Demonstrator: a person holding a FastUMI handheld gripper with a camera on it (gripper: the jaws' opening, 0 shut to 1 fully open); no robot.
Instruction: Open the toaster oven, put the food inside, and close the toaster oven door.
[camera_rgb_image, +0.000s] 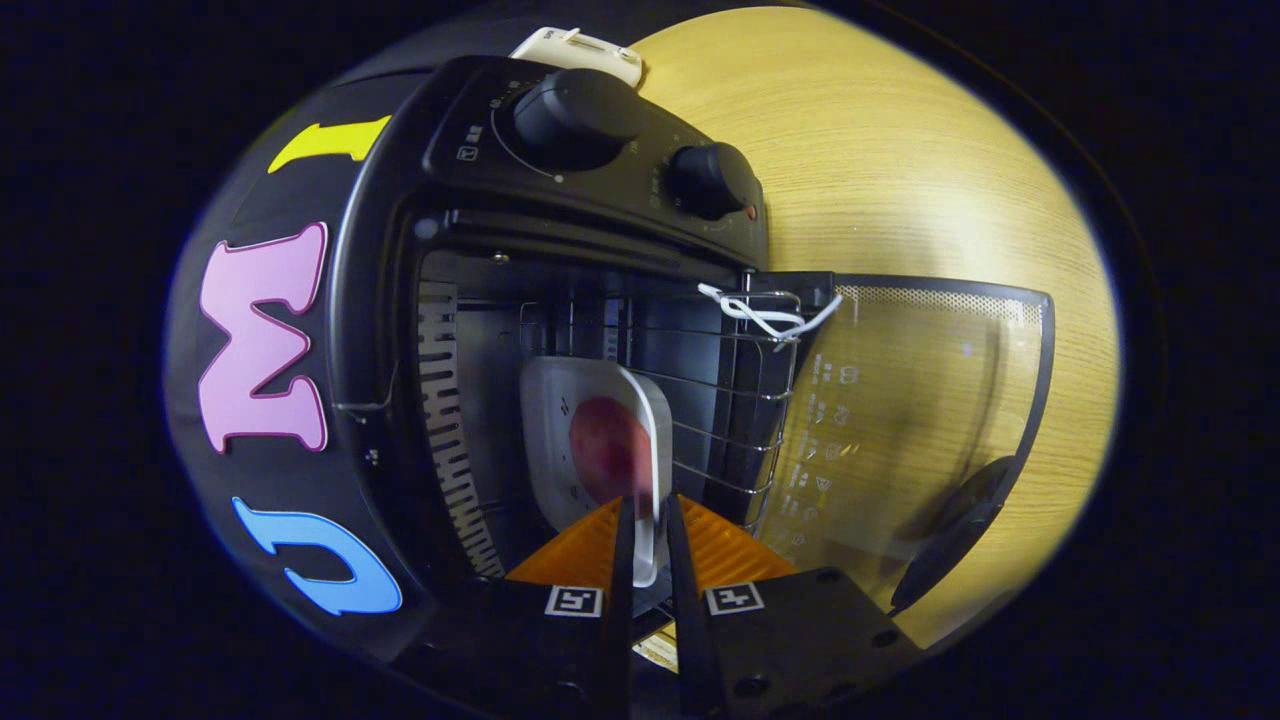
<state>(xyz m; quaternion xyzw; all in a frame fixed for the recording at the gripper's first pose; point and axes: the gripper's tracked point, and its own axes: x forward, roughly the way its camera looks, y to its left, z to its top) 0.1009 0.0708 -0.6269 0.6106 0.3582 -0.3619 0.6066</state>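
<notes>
The black toaster oven (400, 150) stands open, seen turned on its side, with its glass door (900, 430) folded down flat over the table. A white square plate (560, 420) carrying a round red piece of food (605, 445) is inside the oven cavity, against the wire rack (740, 400). My gripper (648, 530) is shut on the plate's near rim, and both thin fingers (622, 560) press on that edge. The plate reaches ahead of the fingers into the oven.
Two black knobs (575, 115) (710, 180) sit on the oven's control panel. A white tie (770, 315) loops around the rack's corner by the door hinge. The door's dark handle (955, 530) lies at its far edge. The wooden table (900, 150) spreads beyond, with a white object (580, 50) behind the oven.
</notes>
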